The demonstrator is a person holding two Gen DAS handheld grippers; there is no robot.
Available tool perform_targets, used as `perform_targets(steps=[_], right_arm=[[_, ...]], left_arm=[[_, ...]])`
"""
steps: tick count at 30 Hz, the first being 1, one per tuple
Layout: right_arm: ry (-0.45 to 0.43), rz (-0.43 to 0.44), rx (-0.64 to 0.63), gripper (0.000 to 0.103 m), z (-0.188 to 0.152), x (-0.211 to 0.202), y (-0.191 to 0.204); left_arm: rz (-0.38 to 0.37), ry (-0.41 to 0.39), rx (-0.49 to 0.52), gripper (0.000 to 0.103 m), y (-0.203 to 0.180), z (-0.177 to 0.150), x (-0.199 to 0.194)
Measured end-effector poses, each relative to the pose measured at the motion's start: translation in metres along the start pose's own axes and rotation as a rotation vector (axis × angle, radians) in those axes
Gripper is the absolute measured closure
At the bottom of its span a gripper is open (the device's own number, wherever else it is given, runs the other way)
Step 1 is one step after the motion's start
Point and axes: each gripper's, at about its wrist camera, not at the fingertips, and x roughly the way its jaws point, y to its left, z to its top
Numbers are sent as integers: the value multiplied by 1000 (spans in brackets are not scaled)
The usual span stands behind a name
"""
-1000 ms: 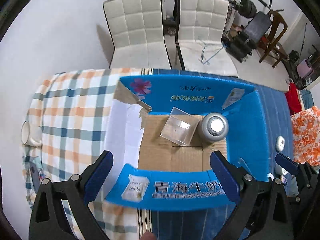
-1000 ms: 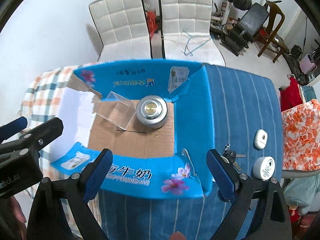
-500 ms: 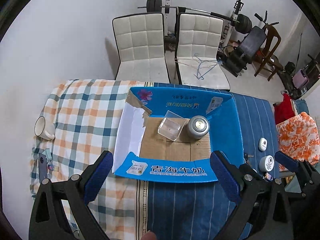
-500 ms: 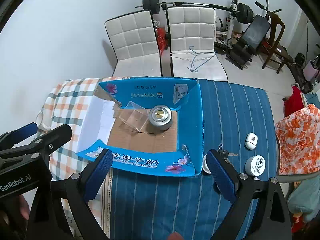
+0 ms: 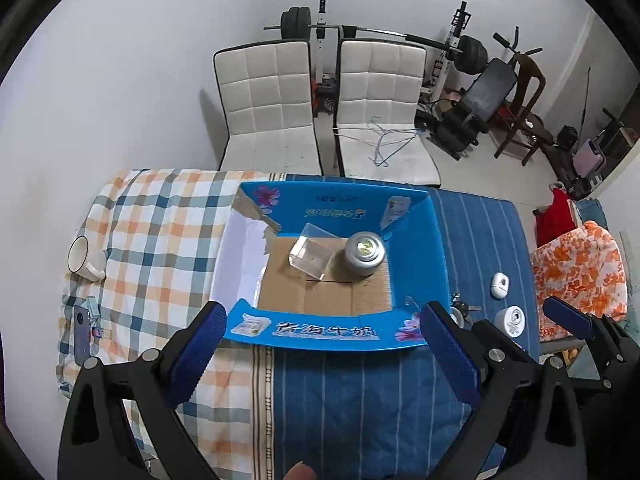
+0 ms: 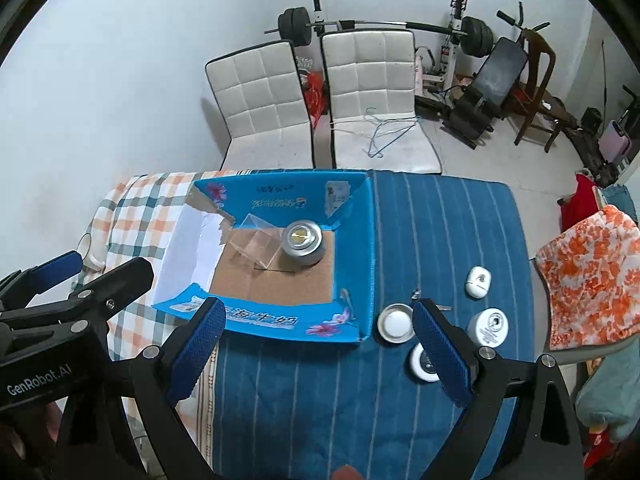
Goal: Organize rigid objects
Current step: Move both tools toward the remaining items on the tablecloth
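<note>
Beyond both grippers, at the middle of the covered table (image 5: 360, 400), sits the blue cardboard box (image 5: 416, 256) with its flaps folded open. Inside it, on the brown floor, a clear plastic box (image 5: 310, 256) lies tilted, touching or just beside a silver can (image 5: 363, 254) that stands upright toward the box's right wall.

Both tools hang above the near edge of the table with nothing between their fingers. The left gripper (image 5: 320, 354) has its blue pads spread wide, framing the near flap of the box. The right gripper (image 6: 316, 344) is spread just as wide; its right finger (image 6: 440, 354) covers part of a round white item.

On the blue striped cloth to the right of the box, the right wrist view shows four small white pieces: a shallow round lid (image 6: 395, 323) just beside the box corner, a white jar (image 6: 489, 326), a rounded white case (image 6: 477, 282) further back, and a half-hidden white disc (image 6: 422, 364). A small metal thing near the lid may be a key, but it is too small to tell.

On the checked cloth to the left lie one white mug (image 5: 84, 259) and one dark phone (image 5: 82, 334), with a small item beside the phone that cannot be made out. Two white chairs (image 5: 272, 116) stand behind the table.
</note>
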Motion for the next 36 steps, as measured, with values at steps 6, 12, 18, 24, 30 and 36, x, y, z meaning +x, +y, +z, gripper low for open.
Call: perform_targets(steps=[6, 12, 18, 24, 30, 36], right_arm=[[-7, -48, 48, 6, -8, -12, -35], [18, -109, 141, 6, -25, -9, -93], [74, -192, 299, 6, -53, 8, -182], [148, -248, 408, 6, -84, 48, -256], [240, -245, 467, 6, -115, 99, -295], [304, -189, 513, 6, -138, 143, -304]], left_arm=[[-27, -21, 31, 4, -21, 0, -9], [-63, -7, 79, 4, -52, -1, 0], [-118, 37, 150, 4, -105, -7, 24], [-160, 108, 188, 4, -159, -17, 73], [-164, 219, 234, 4, -208, -34, 131], [-135, 284, 307, 4, -236, -52, 169]])
